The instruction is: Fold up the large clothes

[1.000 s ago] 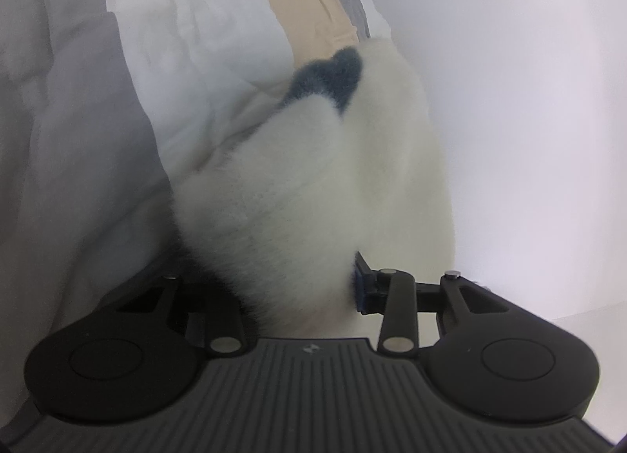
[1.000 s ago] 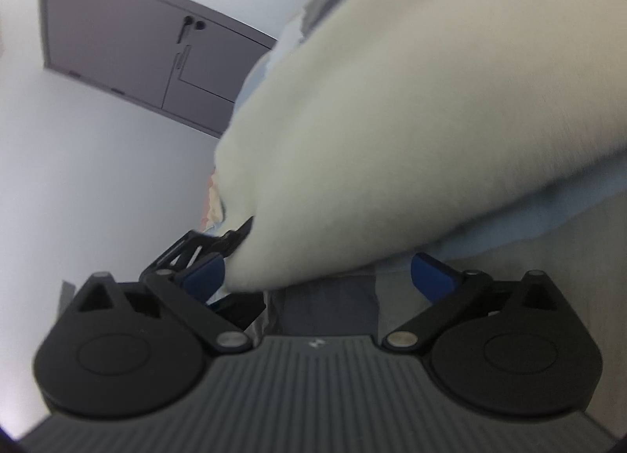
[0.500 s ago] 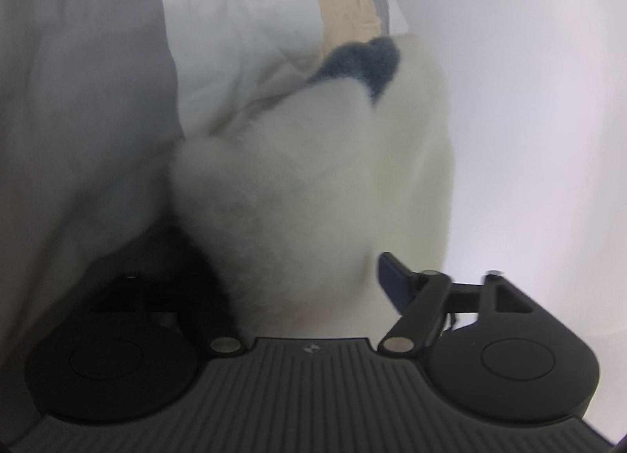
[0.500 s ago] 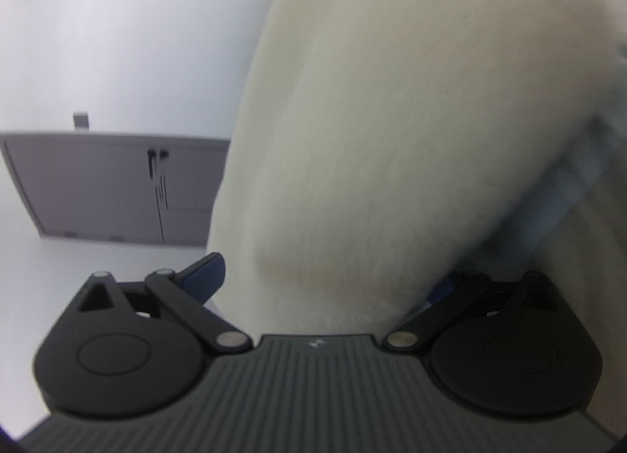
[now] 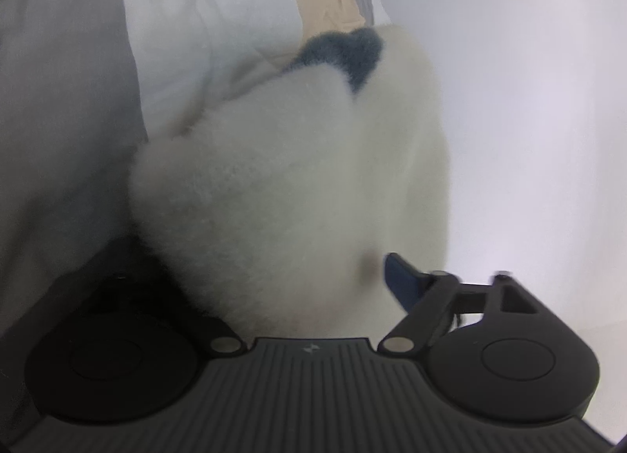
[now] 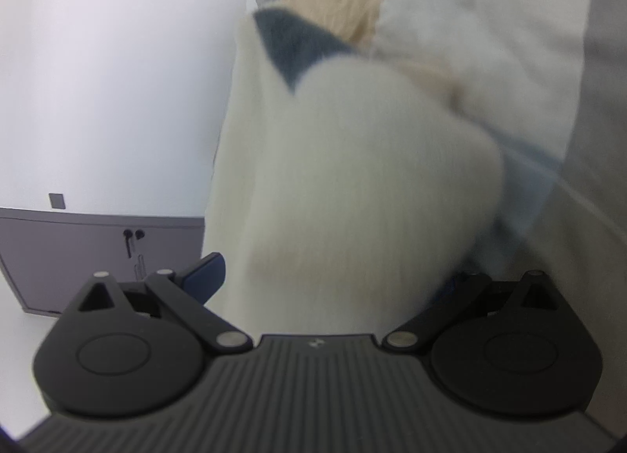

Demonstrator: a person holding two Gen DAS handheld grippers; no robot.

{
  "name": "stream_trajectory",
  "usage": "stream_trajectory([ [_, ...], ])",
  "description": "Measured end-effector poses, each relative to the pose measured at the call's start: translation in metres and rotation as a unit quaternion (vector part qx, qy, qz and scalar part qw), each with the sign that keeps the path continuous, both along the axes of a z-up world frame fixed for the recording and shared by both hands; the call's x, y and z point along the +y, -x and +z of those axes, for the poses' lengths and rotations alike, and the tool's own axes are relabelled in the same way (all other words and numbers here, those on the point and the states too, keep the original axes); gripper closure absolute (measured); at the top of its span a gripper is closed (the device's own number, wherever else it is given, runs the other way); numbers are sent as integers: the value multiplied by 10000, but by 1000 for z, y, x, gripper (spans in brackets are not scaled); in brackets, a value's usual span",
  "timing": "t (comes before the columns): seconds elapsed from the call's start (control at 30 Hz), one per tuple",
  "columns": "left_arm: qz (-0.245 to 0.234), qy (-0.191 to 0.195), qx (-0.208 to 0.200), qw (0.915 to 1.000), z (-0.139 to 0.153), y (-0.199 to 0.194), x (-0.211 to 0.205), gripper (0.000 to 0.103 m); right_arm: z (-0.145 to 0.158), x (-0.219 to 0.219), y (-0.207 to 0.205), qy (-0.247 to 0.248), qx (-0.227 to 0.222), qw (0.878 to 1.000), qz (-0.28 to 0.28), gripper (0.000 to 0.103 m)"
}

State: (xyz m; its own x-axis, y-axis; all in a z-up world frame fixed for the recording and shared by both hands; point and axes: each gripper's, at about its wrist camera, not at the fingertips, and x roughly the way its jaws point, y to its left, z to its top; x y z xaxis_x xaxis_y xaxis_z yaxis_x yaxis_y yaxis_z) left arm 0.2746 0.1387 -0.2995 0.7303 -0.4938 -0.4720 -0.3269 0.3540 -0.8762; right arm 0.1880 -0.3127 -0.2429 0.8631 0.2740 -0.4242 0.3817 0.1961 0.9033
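A cream, fluffy fleece garment (image 5: 298,178) fills the middle of both wrist views. It lies bunched on a quilted bedcover of white, tan and grey panels (image 5: 215,22). In the left view the bedcover runs from 9 o'clock up to 12 o'clock. A patch of dark grey-blue fleece (image 5: 345,53) sits on the garment's far end, at about 12 o'clock in each view.

The left gripper (image 5: 298,280) points into the near end of the bundle, and its jaws have just been closing. They stand fairly wide with the fleece between them. One blue pad (image 5: 403,280) shows at 4 o'clock, just beside the pile without denting it. The other finger is buried under the fluff at 8 o'clock, so its contact cannot be judged.

The right gripper (image 6: 325,282) also has its jaws set wide, and the garment's thick edge fills the gap. A blue pad (image 6: 203,276) shows at 8 o'clock, right at the fleece's edge. Its partner at 4 o'clock is almost hidden by the pile (and the frame is blurred), so I cannot tell whether this claw grips or only straddles the cloth.

A plain white wall (image 5: 529,120) fills the left view from 1 to 4 o'clock. In the right view a low grey two-door cabinet (image 6: 78,257) stands at 9 o'clock.
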Motion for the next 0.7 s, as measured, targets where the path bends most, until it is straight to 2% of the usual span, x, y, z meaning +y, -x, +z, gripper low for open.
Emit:
stream_trajectory([
  [0.17,-19,-106,7,9999,3,6,-3,39,-9,-8,-5,200,75,9997,-145,11],
  [0.2,-31,-161,-3,9999,5,7,-4,41,-10,-8,-6,304,87,9994,-142,15],
  [0.3,-64,-384,-100,9992,10,11,-8,46,-10,-9,-9,413,51,9991,-68,16],
  [0.37,-95,-531,-154,9984,16,14,-11,48,-10,-11,-9,451,46,9990,13,21],
  [0.47,-113,-639,-206,9977,22,18,-14,52,-5,-12,-7,476,36,9988,68,31],
  [0.53,-118,-675,-244,9974,25,21,-15,55,0,-10,-7,576,-14,9983,111,44],
  [0.7,-171,-945,-385,9946,36,36,-20,61,23,-3,0,1155,-282,9927,203,57],
])
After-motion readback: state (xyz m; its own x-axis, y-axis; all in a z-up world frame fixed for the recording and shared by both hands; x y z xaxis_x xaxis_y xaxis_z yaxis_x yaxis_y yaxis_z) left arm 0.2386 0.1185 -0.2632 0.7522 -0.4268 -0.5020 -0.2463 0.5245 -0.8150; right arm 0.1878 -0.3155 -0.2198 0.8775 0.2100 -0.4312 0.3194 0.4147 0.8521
